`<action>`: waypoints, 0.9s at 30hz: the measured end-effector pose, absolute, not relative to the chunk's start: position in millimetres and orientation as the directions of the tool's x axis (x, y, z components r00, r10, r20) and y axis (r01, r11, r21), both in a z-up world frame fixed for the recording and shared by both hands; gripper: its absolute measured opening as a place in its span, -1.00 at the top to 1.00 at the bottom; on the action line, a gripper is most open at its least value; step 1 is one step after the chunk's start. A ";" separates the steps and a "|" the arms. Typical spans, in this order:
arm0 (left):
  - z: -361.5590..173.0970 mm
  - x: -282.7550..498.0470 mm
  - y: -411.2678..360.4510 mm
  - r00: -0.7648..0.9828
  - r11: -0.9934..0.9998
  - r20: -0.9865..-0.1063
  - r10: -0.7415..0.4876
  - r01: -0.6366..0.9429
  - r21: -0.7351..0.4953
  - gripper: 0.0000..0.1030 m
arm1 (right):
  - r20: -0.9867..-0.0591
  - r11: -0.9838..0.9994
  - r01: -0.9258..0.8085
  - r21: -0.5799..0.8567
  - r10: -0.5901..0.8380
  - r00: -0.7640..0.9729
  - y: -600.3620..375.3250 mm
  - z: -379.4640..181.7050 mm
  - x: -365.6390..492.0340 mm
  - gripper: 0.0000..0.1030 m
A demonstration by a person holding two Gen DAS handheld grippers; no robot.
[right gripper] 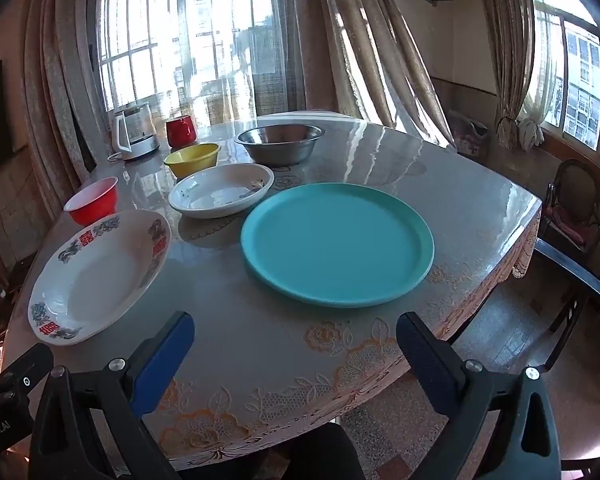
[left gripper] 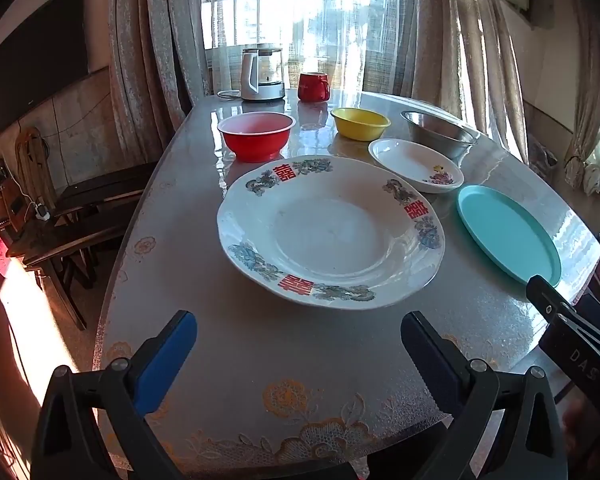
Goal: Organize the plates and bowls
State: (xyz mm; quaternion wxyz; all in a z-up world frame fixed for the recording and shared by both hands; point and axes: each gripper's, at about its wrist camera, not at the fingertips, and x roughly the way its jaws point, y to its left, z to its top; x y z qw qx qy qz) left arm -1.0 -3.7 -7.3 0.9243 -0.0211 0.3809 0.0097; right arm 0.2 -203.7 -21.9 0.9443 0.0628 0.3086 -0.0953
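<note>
A large white patterned plate (left gripper: 332, 236) (right gripper: 100, 276) lies on the table in front of my left gripper (left gripper: 298, 332), which is open and empty above the near edge. A teal plate (right gripper: 338, 244) (left gripper: 508, 232) lies in front of my right gripper (right gripper: 294, 332), also open and empty. Behind them sit a small white flowered dish (left gripper: 416, 164) (right gripper: 222, 190), a red bowl (left gripper: 256, 134) (right gripper: 92, 200), a yellow bowl (left gripper: 360, 122) (right gripper: 192, 158) and a steel bowl (left gripper: 440, 132) (right gripper: 280, 142).
A kettle (left gripper: 262, 74) (right gripper: 134, 132) and a red mug (left gripper: 313, 87) (right gripper: 181, 130) stand at the far end by the window. The table (left gripper: 260, 360) has a flowered cloth. Benches (left gripper: 80, 216) stand left; chairs (right gripper: 572, 208) stand right.
</note>
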 end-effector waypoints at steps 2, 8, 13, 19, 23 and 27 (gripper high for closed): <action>-7.2 -1.1 -4.0 0.711 0.999 -0.703 0.000 -0.032 -0.032 -0.99 | -0.598 0.974 0.218 0.058 -0.141 0.789 -202.9 -22.8 0.9 -0.99; -5.4 -1.9 -4.1 0.714 0.999 -0.700 0.001 -0.033 -0.032 -0.99 | -0.602 0.975 0.213 0.061 -0.135 0.787 -202.0 -22.7 1.6 -0.99; -5.7 -1.4 -4.3 0.712 0.999 -0.702 -0.002 -0.030 -0.034 -0.99 | -0.604 0.974 0.216 0.062 -0.136 0.786 -202.1 -23.2 1.8 -0.99; -5.3 -1.8 -4.7 0.713 0.999 -0.701 -0.003 -0.029 -0.034 -0.99 | -0.602 0.974 0.217 0.063 -0.136 0.787 -202.4 -23.7 1.7 -0.99; -5.1 -1.8 -4.7 0.714 0.999 -0.700 -0.004 -0.029 -0.035 -0.99 | -0.600 0.974 0.215 0.064 -0.135 0.788 -201.8 -23.7 2.2 -0.99; -5.1 -2.1 -4.9 0.714 0.999 -0.701 -0.005 -0.027 -0.034 -0.99 | -0.600 0.974 0.216 0.064 -0.135 0.788 -201.7 -24.0 2.9 -0.99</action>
